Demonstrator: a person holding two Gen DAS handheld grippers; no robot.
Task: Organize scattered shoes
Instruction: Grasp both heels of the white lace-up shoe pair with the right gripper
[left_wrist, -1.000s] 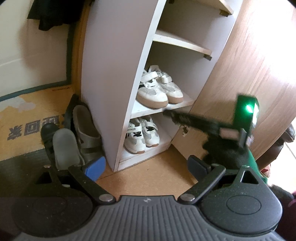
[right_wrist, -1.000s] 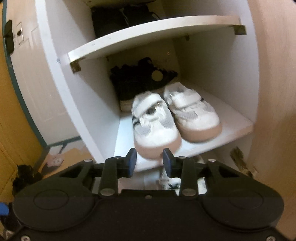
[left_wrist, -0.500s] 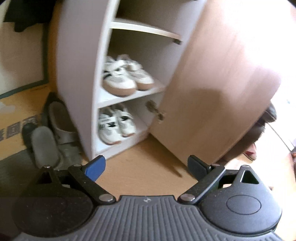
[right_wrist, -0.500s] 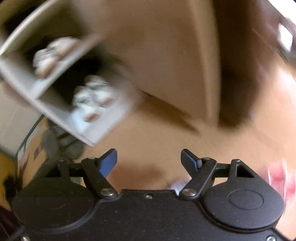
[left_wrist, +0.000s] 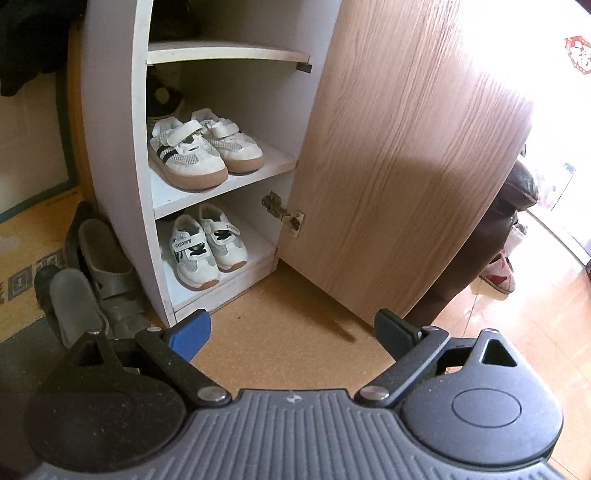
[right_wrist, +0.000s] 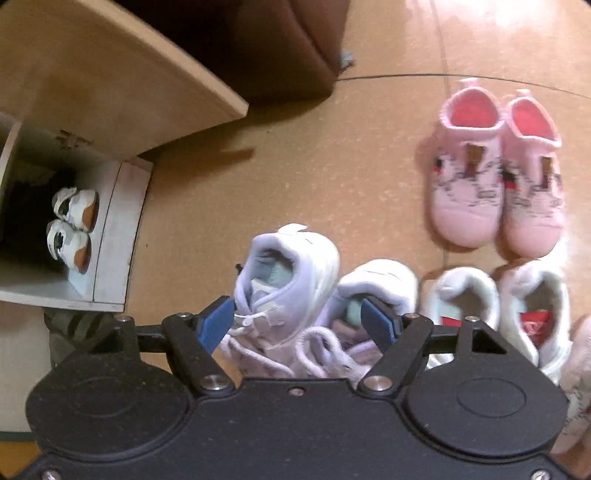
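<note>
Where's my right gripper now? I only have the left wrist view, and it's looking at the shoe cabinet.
Observer: The right gripper hangs over a pale lilac lace-up pair on the floor. Its fingers have just been opening; the pair sits between them, not pinched.
Operator: Any other loose shoes there?
Observer: A pink pair lies beyond, side by side, toes toward the gripper.
Operator: Anything else?
Observer: A white pair with red insoles sits right beside the lilac ones.
</note>
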